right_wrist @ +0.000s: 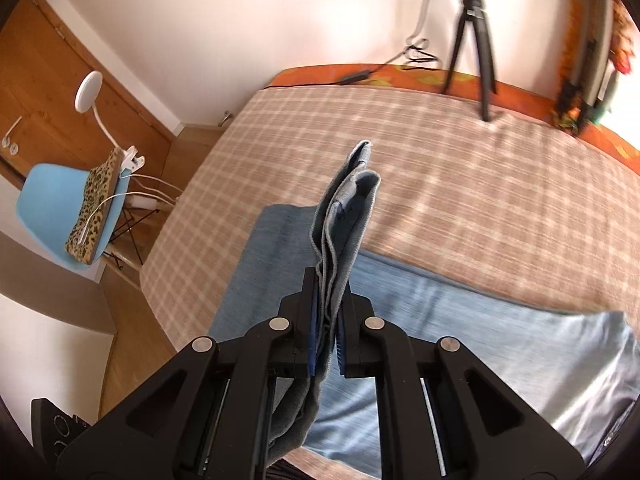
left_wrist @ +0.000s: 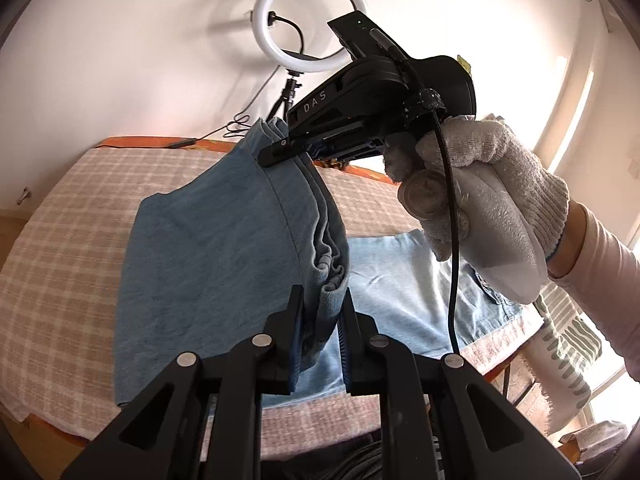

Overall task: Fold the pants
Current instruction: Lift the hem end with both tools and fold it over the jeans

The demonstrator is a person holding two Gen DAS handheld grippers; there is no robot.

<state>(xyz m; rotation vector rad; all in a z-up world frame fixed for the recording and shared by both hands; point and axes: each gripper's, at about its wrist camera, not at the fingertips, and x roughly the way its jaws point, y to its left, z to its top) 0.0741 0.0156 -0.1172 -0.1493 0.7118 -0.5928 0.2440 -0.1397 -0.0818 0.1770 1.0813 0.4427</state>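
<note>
Left gripper [left_wrist: 320, 312] clenched on pants [left_wrist: 224, 248] edge; right gripper [right_wrist: 329, 312] likewise, nearly closed.

The left gripper [left_wrist: 322, 312] points downward and forward, its jaws clamped on a bunched fold of the blue pants [left_wrist: 224, 248]. The right gripper [right_wrist: 330, 304] tilts more steeply down, jaws pinched tight on several layers of the same cloth. In the left wrist view, a white-gloved right hand [left_wrist: 480, 200] wraps that gripper's handle, sleeve at the wrist.
</note>
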